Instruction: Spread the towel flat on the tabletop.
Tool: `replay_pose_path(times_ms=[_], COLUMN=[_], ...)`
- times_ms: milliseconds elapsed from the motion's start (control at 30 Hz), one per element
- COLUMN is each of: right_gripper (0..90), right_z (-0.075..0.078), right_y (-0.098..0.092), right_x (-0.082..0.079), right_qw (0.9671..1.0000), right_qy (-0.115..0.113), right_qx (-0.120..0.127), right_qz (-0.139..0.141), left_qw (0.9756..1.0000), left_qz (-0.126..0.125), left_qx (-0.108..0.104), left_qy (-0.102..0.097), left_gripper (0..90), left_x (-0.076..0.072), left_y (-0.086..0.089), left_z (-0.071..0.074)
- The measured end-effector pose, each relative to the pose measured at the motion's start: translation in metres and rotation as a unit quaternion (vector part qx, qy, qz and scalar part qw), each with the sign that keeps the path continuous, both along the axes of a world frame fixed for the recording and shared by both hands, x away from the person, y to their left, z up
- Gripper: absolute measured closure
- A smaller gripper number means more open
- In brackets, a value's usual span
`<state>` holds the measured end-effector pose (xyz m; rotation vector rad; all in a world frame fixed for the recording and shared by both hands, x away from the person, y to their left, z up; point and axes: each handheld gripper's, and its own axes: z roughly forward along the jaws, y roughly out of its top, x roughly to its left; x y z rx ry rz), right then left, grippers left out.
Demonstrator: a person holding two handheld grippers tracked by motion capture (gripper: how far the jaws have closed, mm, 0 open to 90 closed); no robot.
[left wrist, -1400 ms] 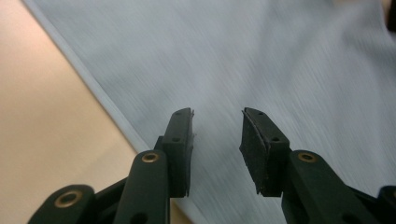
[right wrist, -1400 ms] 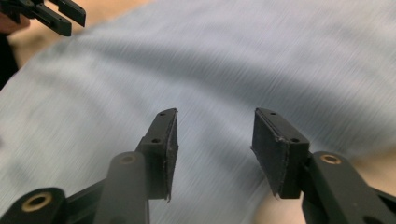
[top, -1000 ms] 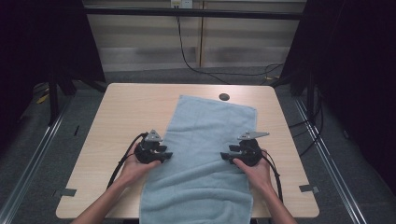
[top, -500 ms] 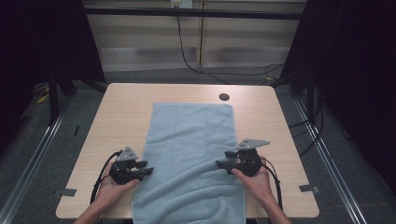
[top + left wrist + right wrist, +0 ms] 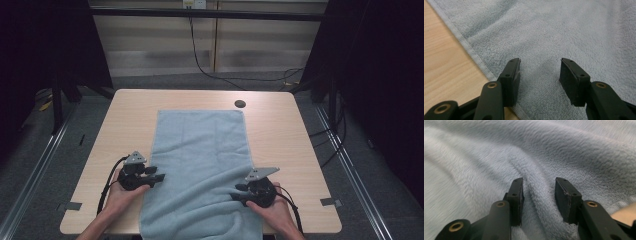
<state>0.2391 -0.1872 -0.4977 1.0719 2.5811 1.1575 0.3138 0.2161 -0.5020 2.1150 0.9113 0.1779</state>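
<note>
Terry towel [image 5: 200,165], both tongs half-open, ungripped

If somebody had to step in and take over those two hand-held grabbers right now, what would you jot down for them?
Left gripper: at the towel's left hem, jaws apart and just been opening, nothing pinched.
Right gripper: at the towel's right side, jaws apart over a raised fold, just been closing, not yet pressing it.
Towel: lengthwise down the table, straight and flat at the far end, rumpled near the person, near end hanging over the front edge.
Done: squared up, compared with a second ago.
Left: probably smooth the near wrinkles.
</note>
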Motion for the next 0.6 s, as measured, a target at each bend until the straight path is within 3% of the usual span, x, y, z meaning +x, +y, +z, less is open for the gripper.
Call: replay_pose_path(times_ms=[133, 200, 300, 367, 400, 433, 500, 567, 600], right_gripper=[60.1, 60.5, 61.3, 62.8, 62.8, 62.8, 60.3, 56.8, 55.7], right_z=[0.001, 0.002, 0.002, 0.003, 0.003, 0.002, 0.004, 0.007, 0.01], right_y=[-0.009, -0.01, -0.011, -0.012, -0.012, -0.011, -0.01, -0.012, -0.014], right_x=[-0.023, -0.035, -0.047, -0.062, -0.062, -0.07, -0.073, -0.07, -0.066], right_qw=[0.9999, 0.9998, 0.9992, 0.9985, 0.9985, 0.9975, 0.998, 0.999, 0.9988], right_qy=[0.011, 0.011, 0.021, 0.034, 0.034, 0.047, 0.044, 0.028, 0.026], right_qx=[0.009, -0.002, 0.008, 0.017, 0.017, 0.026, 0.017, 0.026, 0.037], right_qz=[0.007, 0.017, 0.032, 0.039, 0.039, 0.045, 0.041, 0.025, 0.018], left_qw=[1.0, 0.9999, 0.9998, 0.9991, 0.9991, 0.9989, 0.9985, 0.9971, 0.9964], left_qz=[-0.003, -0.006, -0.017, -0.04, -0.04, -0.044, -0.054, -0.072, -0.078], left_qx=[0.0, -0.003, 0.0, 0.015, 0.015, 0.012, 0.006, -0.006, -0.015], left_qy=[-0.009, -0.011, -0.006, -0.006, -0.006, -0.007, 0.009, -0.021, -0.029], left_gripper=[49.2, 46.1, 46.1, 46.2, 46.1, 46.1, 46.6, 54.6, 53.5], left_x=[-0.005, -0.01, -0.018, -0.035, -0.035, -0.047, -0.053, -0.059, -0.058], left_y=[0.0, -0.002, -0.004, -0.006, -0.006, -0.006, -0.005, -0.003, -0.004], left_z=[-0.001, -0.002, -0.001, 0.002, 0.002, 0.001, 0.003, 0.011, 0.016])
